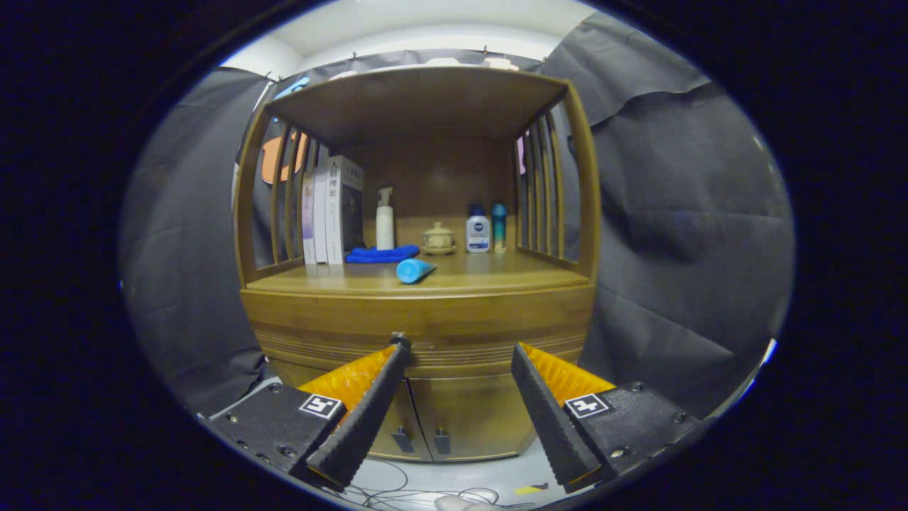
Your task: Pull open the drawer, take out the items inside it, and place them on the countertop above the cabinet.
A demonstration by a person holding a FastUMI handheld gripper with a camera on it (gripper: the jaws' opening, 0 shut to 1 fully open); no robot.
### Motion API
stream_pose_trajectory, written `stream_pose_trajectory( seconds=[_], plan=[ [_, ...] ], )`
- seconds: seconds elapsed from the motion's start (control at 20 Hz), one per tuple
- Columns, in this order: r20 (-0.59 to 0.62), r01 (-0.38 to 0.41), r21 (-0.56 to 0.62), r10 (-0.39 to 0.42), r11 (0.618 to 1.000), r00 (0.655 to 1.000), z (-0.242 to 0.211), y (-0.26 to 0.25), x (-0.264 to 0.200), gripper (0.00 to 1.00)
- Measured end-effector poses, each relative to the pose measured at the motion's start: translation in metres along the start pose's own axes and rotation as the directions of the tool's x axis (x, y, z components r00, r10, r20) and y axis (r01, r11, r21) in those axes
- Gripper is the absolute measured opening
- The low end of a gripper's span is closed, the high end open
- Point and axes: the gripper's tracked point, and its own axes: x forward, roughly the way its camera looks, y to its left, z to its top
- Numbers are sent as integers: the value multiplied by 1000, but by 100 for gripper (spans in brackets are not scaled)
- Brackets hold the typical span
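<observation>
The light is soft and comes from above, where the white ceiling [425, 28] is the brightest part. The shelf roof [418, 99] throws a shadow on the back of the cabinet [425, 319], while the worktop [482, 277] shows a mild shine. The fisheye lens bends straight lines strongly near the edges. The fingers [369, 404], spread apart, look sharp.

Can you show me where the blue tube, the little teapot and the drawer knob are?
blue tube [414, 270]: gripper view, middle of its body, lying on the countertop.
little teapot [438, 237]: gripper view, its round belly.
drawer knob [400, 339]: gripper view, its small dark head, by the left finger's tip.
</observation>
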Motion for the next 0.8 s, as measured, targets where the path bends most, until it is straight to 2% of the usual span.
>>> stream_pose_trajectory(
  seconds=[0.4, 0.8],
  plan=[
    [101, 3, -5, -2, 1000, 995, 53, -21, -85, 99],
    [112, 9, -28, -6, 1000, 994, 60, -26, -105, 99]
  ],
)
